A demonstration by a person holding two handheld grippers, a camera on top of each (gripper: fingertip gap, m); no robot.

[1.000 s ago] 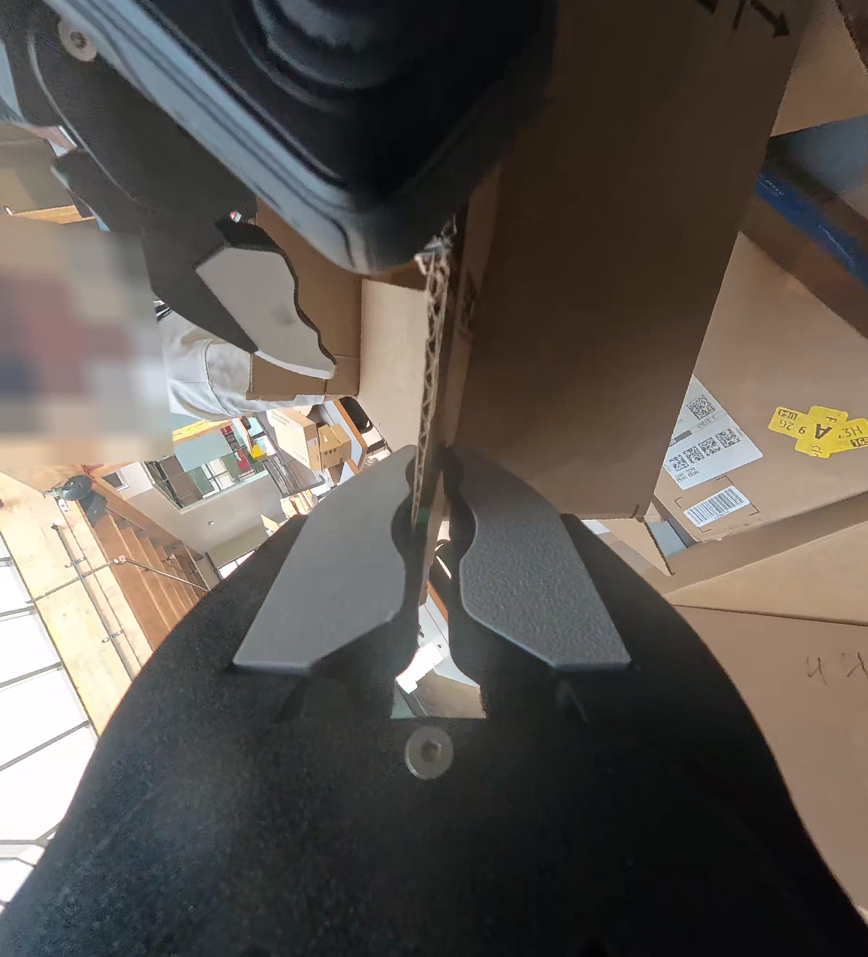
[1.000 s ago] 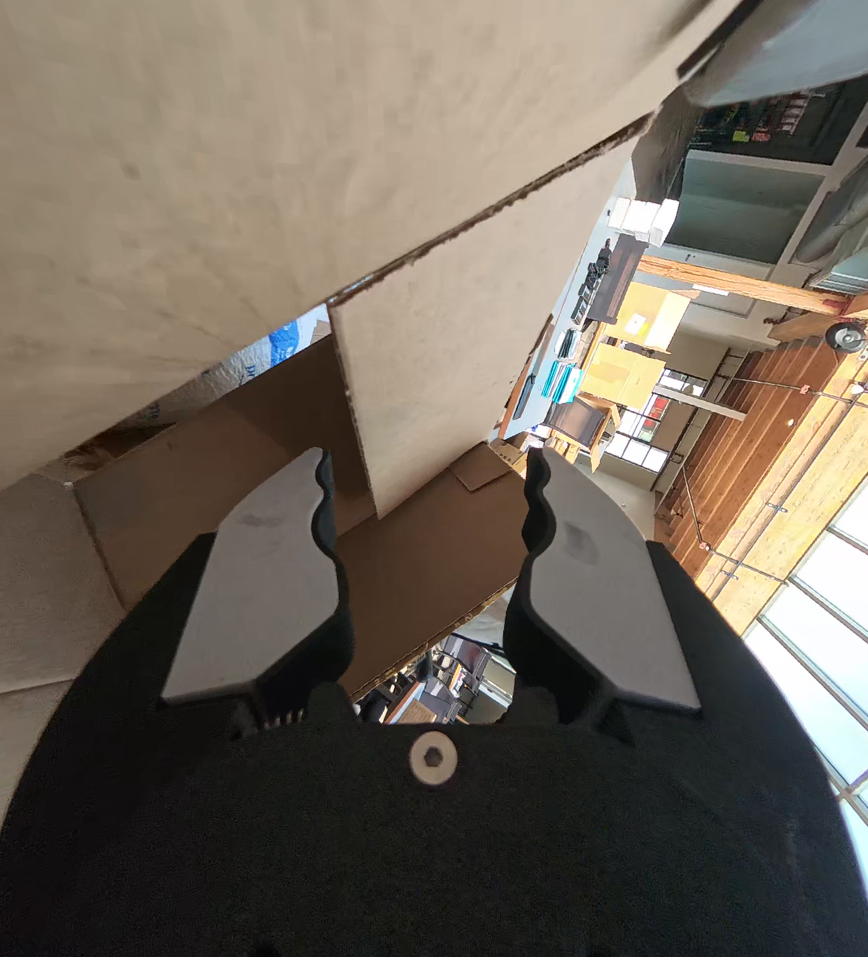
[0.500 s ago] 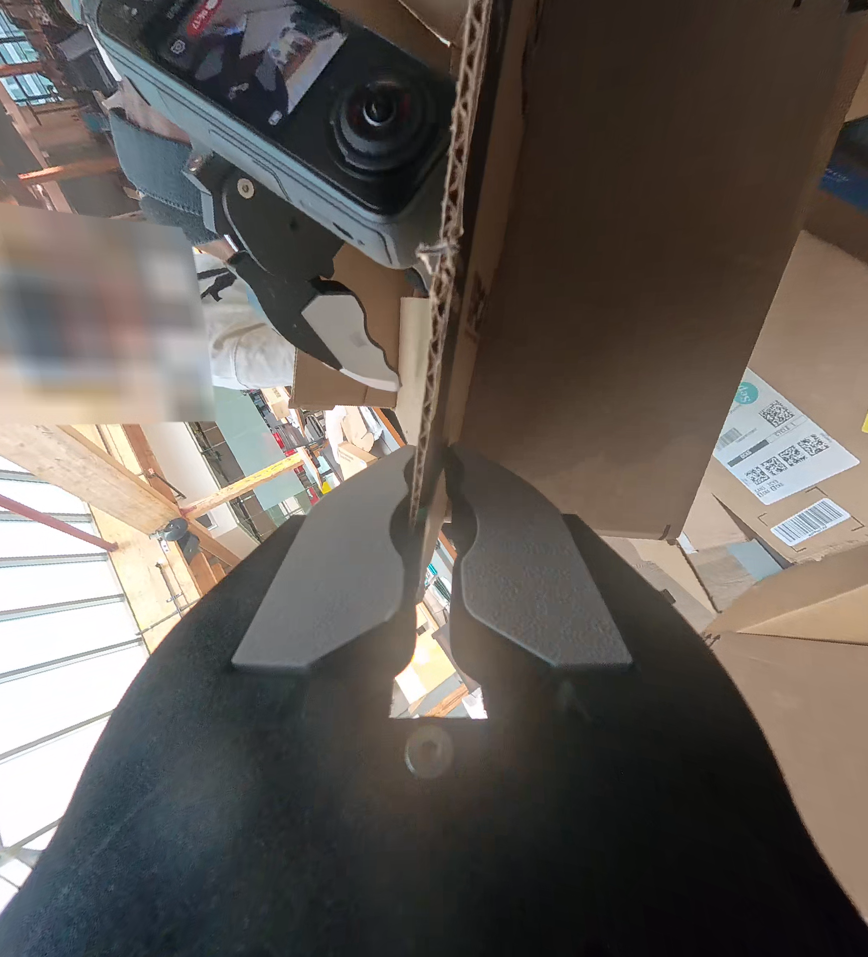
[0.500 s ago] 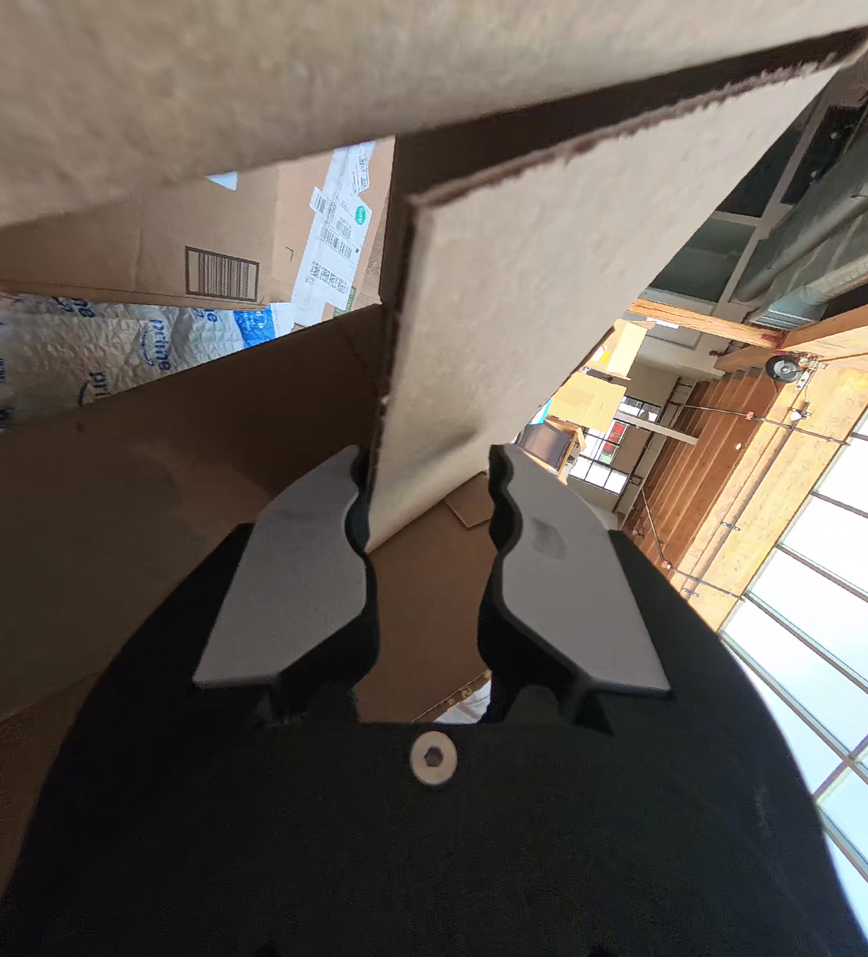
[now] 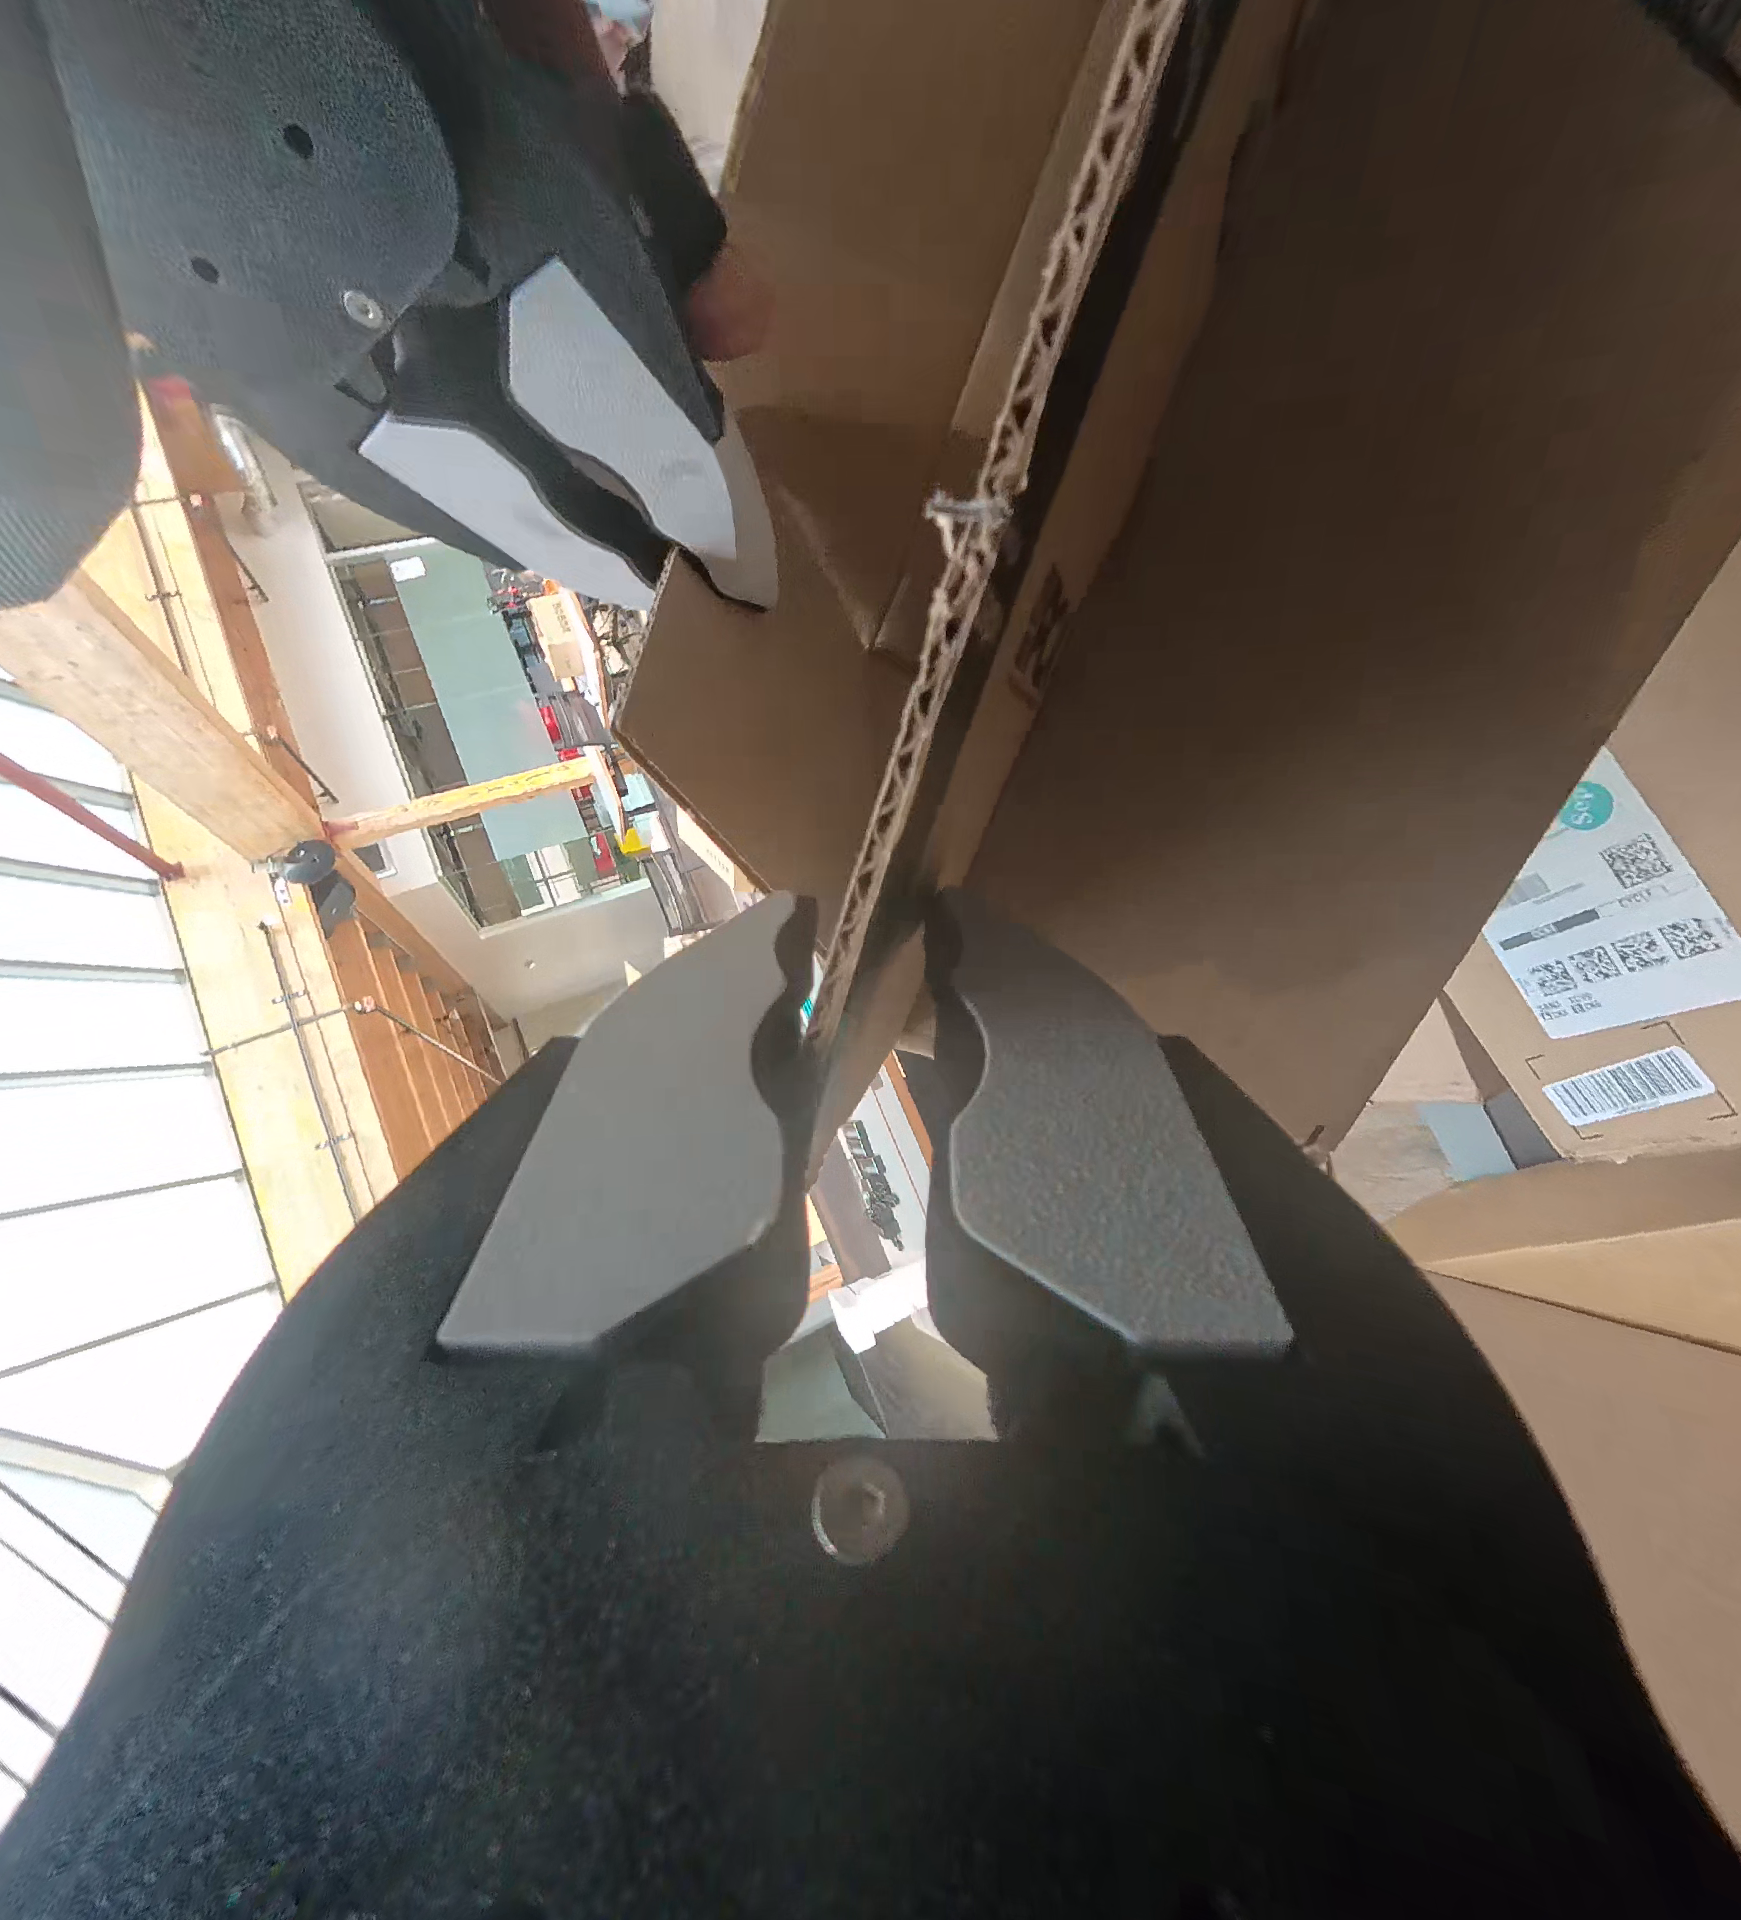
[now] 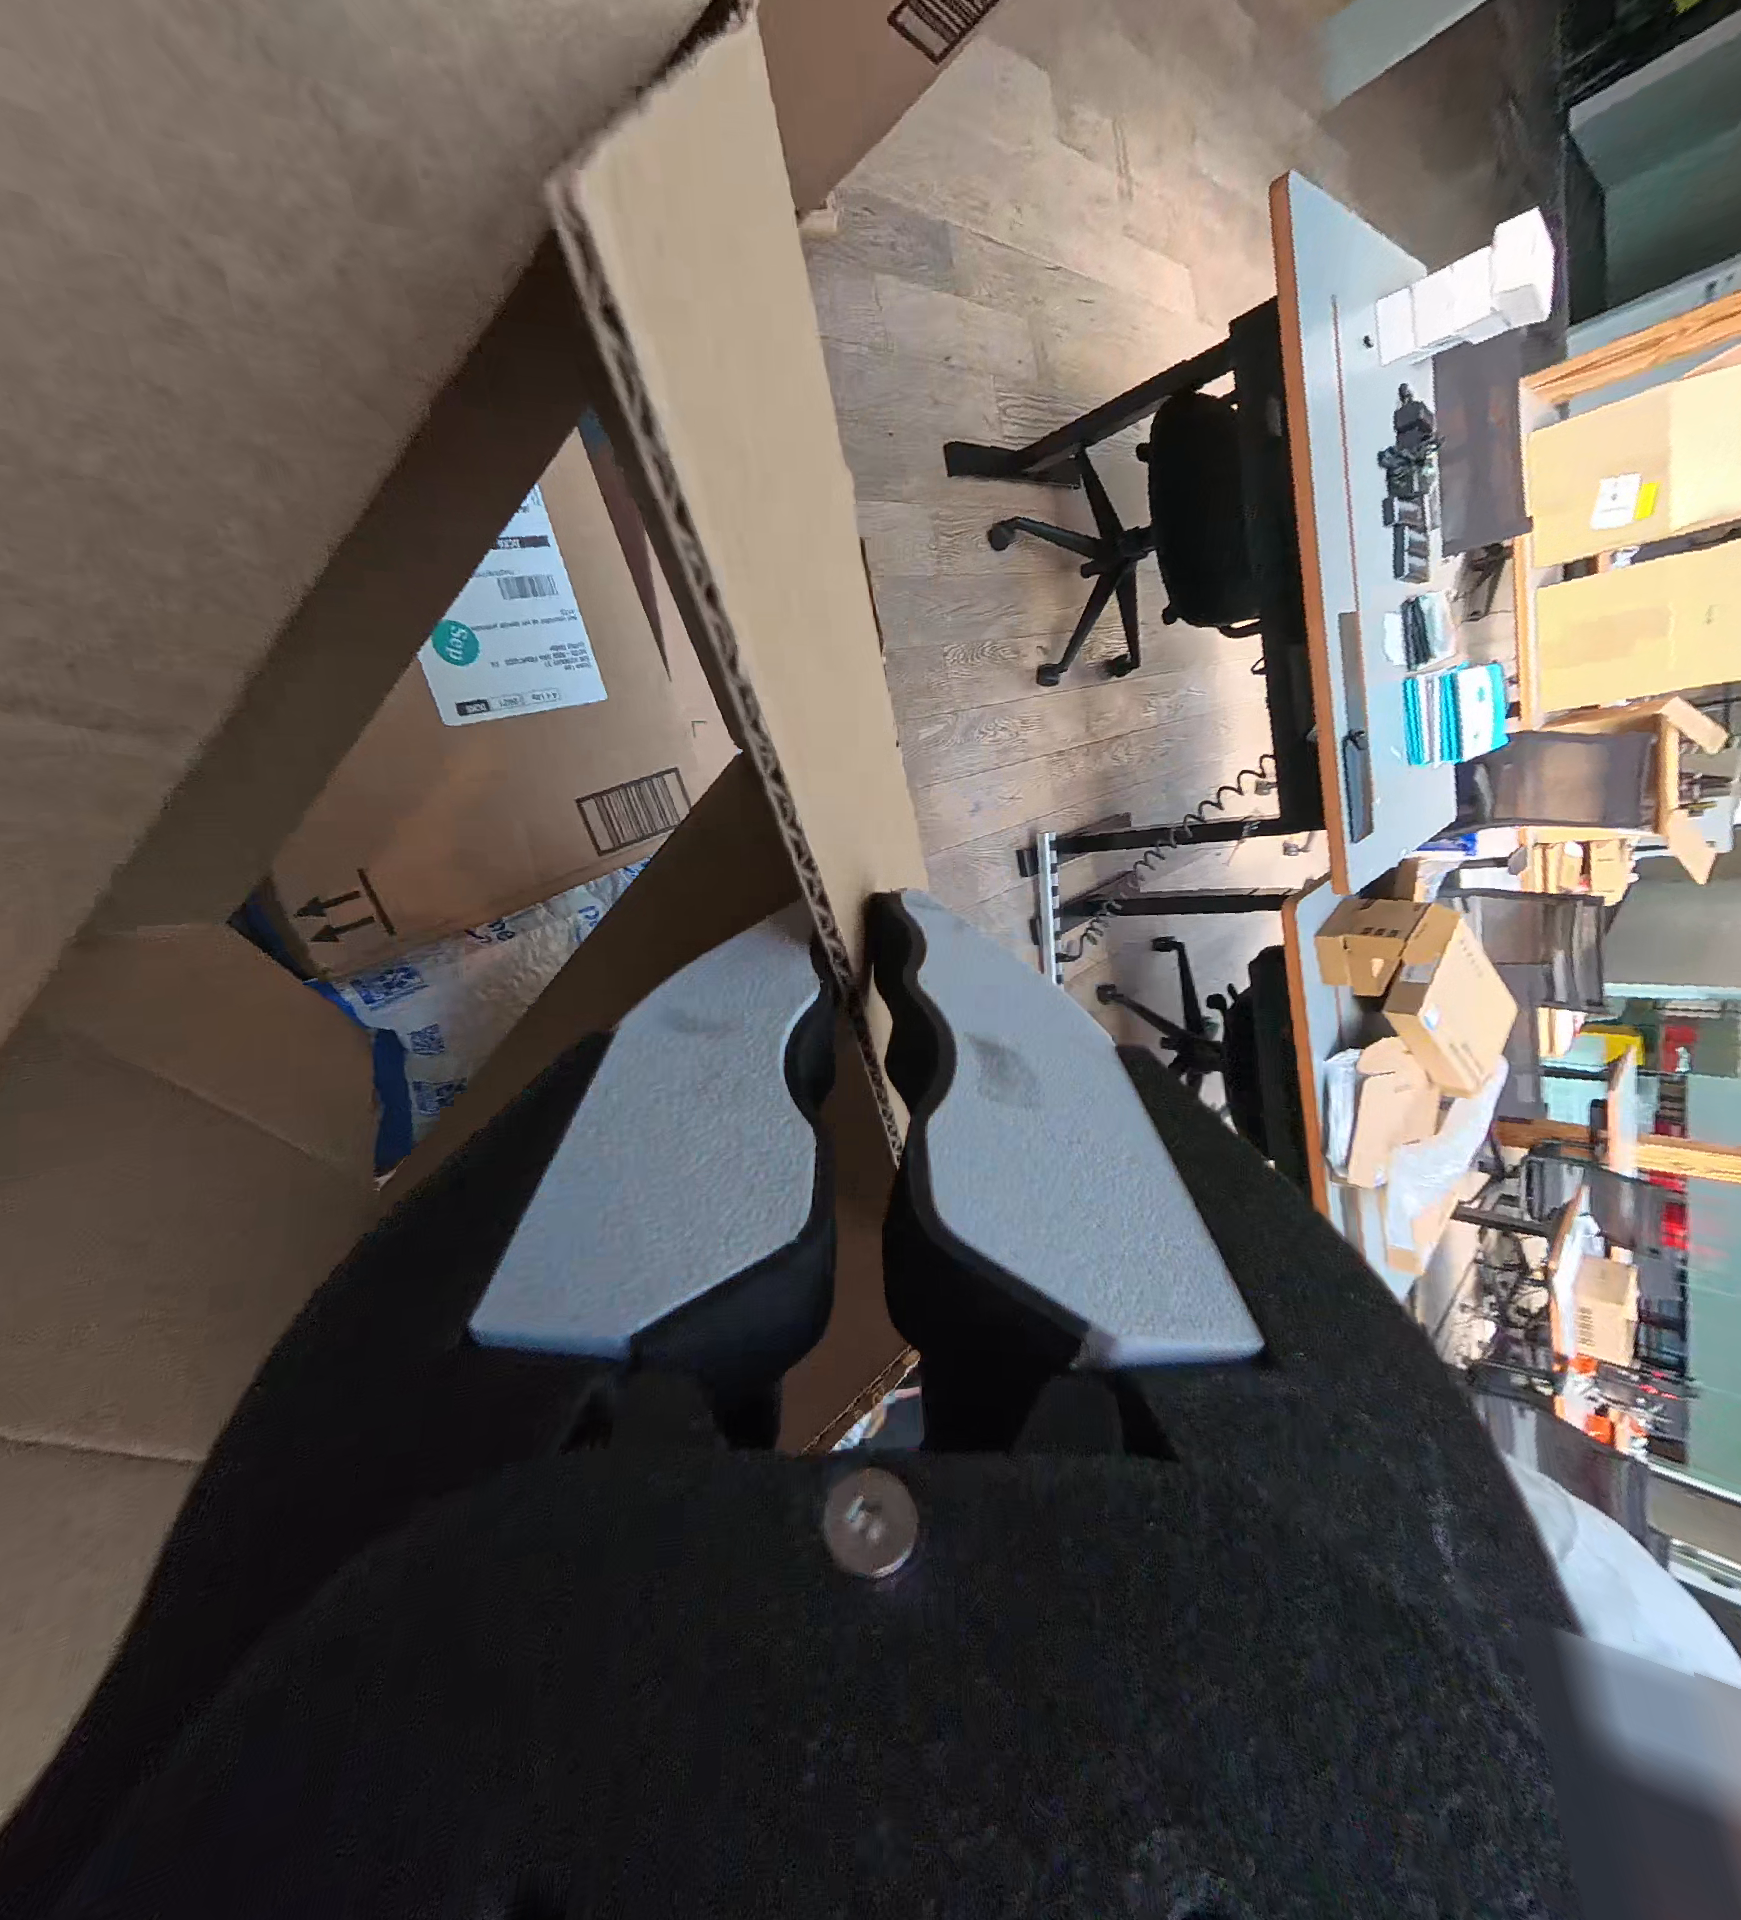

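Apparently both the left tool (image 5: pixel 866 971) and right tool (image 6: pixel 861 961) pinch cardboard flaps (image 5: pixel 1261 623).

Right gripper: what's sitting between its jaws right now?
In the right wrist view, the right gripper has a corrugated cardboard flap edge-on between its jaws, which are shut on it.

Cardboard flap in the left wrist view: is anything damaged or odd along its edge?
Yes. The cardboard flap clamped in the left gripper shows its open fluted edge, and a frayed thread sticks out partway up. No tear or crushing is visible elsewhere.
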